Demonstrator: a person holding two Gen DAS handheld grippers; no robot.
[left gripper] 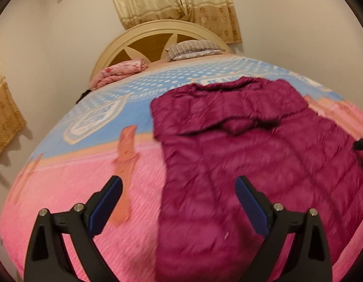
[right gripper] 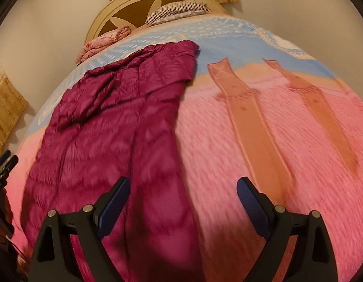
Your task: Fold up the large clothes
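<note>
Overhead, both tools gape empty: the left tool (left gripper: 179, 188) and right tool (right gripper: 183, 189) hover above a maroon jacket (left gripper: 240, 164) lying lengthwise on the bed (left gripper: 64, 199), collar toward the headboard (left gripper: 153, 40).

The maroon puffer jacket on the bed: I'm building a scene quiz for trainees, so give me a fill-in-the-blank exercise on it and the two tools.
1. The maroon puffer jacket lies spread on the ____.
2. Both the left tool and the right tool have their jaws ____.
3. Neither tool is ____ the jacket.
4. By the headboard, a striped pillow lies near a folded ____ floral blanket.

Missing words: bed; open; gripping; pink
</note>
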